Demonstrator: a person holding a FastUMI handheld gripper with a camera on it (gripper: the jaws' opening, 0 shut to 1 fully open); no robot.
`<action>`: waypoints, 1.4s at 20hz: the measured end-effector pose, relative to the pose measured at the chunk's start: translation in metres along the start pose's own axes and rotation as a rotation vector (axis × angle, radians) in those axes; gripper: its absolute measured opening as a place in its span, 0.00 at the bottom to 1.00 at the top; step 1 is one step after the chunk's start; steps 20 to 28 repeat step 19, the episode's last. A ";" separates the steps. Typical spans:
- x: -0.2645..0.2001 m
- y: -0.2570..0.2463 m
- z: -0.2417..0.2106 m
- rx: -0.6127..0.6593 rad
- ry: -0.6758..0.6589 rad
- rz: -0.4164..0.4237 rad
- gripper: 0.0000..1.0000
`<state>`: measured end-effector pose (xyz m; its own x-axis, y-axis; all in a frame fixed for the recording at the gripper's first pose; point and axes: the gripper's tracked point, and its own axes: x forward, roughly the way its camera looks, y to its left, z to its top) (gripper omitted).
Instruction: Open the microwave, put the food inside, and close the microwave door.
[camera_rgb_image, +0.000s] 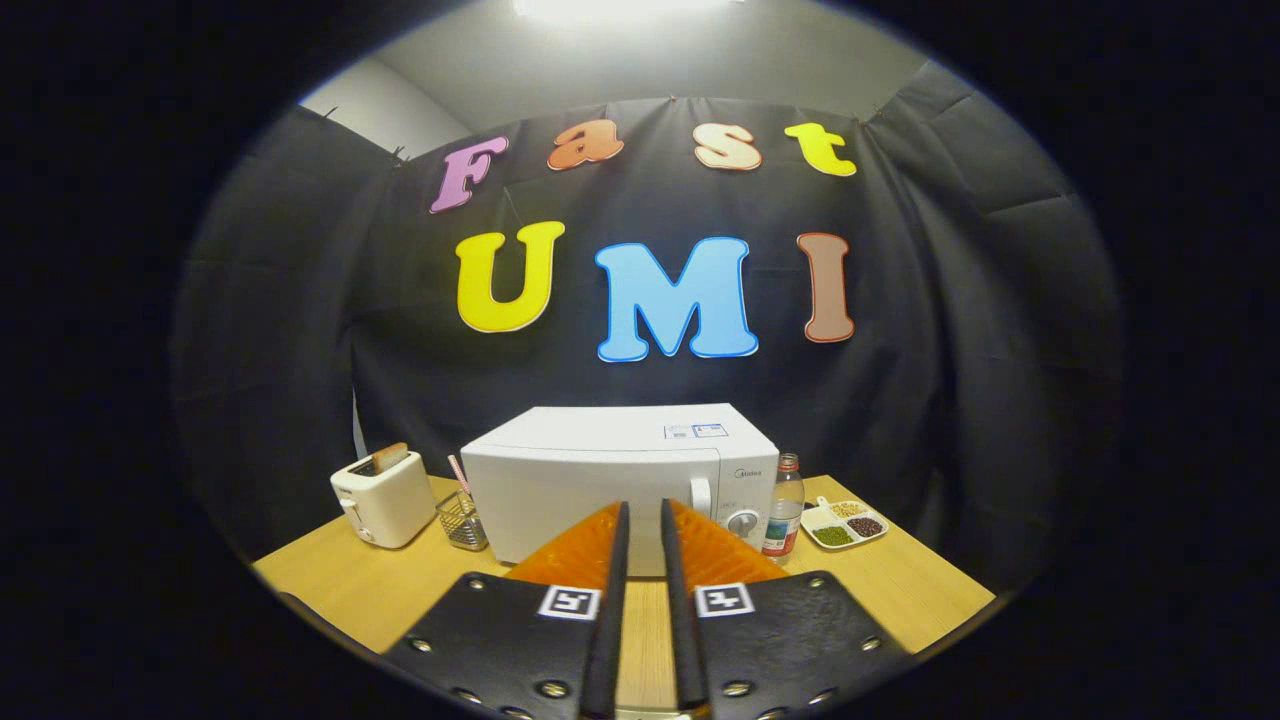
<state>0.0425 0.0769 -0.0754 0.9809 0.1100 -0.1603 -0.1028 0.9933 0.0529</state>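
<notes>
Light wooden tabletop (350, 590) under black cloth wall.

Far left: small white two-slot toaster (384, 497), a brown slice standing up out of one slot. Just right of it, a small wire-mesh basket (463, 522) with a pink-and-white striped straw (458, 472) leaning out of it; basket sits just beside the microwave's left front corner.

Centre: boxy white microwave oven (600, 470), door shut, white handle and round dial toward its right side. No food item for loading can be made out from here.

In front of microwave: gripper (641, 515), two orange ribbed fingers (580, 545) on black plates with square markers, tips nearly together with a narrow slit between, nothing held. Tips stand over the microwave's lower front, apart from it.

Right of microwave: clear plastic bottle with red cap (785, 505), just beside the oven. Further right: white divided dish (845, 523) holding green, dark red and pale beans.
</notes>
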 end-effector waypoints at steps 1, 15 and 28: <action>-0.009 0.003 0.001 0.003 -0.005 0.007 0.46; -0.066 -0.013 0.005 -0.001 -0.051 -0.039 0.98; -0.066 -0.019 0.010 -0.003 -0.064 -0.032 0.98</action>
